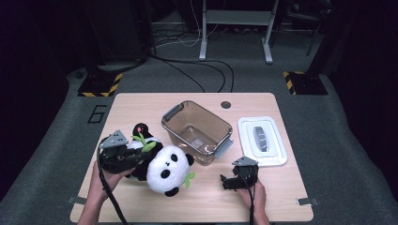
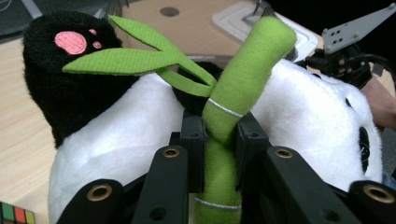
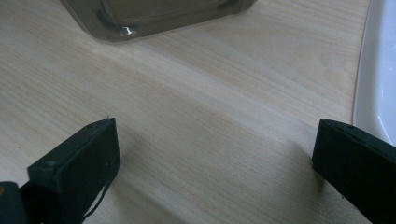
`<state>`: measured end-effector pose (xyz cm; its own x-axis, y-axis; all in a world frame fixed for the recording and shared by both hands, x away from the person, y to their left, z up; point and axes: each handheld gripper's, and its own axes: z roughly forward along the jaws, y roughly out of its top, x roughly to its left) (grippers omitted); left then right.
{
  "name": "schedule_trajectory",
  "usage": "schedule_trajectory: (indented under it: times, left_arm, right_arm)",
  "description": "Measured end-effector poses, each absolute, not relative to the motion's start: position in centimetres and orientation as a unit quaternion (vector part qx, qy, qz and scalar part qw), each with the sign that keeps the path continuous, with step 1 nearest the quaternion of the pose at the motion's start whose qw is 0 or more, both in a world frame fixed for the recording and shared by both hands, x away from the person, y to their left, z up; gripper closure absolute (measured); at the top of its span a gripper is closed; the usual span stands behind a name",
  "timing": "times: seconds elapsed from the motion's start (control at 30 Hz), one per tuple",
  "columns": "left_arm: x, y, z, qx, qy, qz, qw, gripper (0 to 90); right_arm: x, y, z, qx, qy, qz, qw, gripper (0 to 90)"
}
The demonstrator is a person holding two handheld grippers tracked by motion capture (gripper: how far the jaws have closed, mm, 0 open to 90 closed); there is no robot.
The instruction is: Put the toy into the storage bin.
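Left gripper view shows the left gripper (image 2: 219, 140) clamped on the green bamboo stalk (image 2: 233, 93) of the panda plush (image 2: 140, 135), which lies at the table's seven o'clock. Judgement: lift by the stalk slowly; the body may swing. Right gripper (image 3: 215, 154) rests wide open, holding nothing. The bin (image 1: 197, 131) stands at one o'clock of the plush, its near rim needing clearance; the lid (image 1: 262, 140) lies well apart.

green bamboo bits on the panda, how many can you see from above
2: one leafy bamboo sprig on the plush panda's body by the left gripper, one small leaf at the head's right side. More may be hidden underneath.
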<state>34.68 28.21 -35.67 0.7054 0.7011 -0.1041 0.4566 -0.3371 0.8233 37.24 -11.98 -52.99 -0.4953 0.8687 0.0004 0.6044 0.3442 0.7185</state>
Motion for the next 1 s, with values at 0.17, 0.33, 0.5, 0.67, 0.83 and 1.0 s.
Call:
schedule_trajectory:
  times: [0.17,0.33,0.5,0.67,0.83,1.0]
  left_arm:
    - [35.1,28.2,-34.5,0.802,0.352,0.140,0.461,77.2]
    - [35.4,28.0,-33.0,0.804,0.343,0.148,0.462,77.2]
    - [36.0,27.6,-31.3,0.806,0.332,0.156,0.465,77.3]
    - [37.1,27.2,-29.8,0.806,0.320,0.160,0.472,77.2]
    - [38.3,26.6,-29.0,0.805,0.316,0.159,0.475,77.2]
    - [39.1,26.3,-28.5,0.806,0.312,0.158,0.477,77.2]
  right_arm:
    - [37.2,-12.0,-53.0,0.463,0.796,0.337,0.197,0.3]
    - [37.2,-12.0,-53.0,0.463,0.796,0.337,0.196,0.3]
    - [37.2,-12.0,-53.0,0.463,0.796,0.337,0.196,0.3]
    - [37.2,-12.0,-53.0,0.463,0.796,0.337,0.197,0.2]
    - [37.2,-12.0,-53.0,0.463,0.796,0.337,0.196,0.3]
    - [37.2,-12.0,-53.0,0.463,0.796,0.337,0.196,0.3]
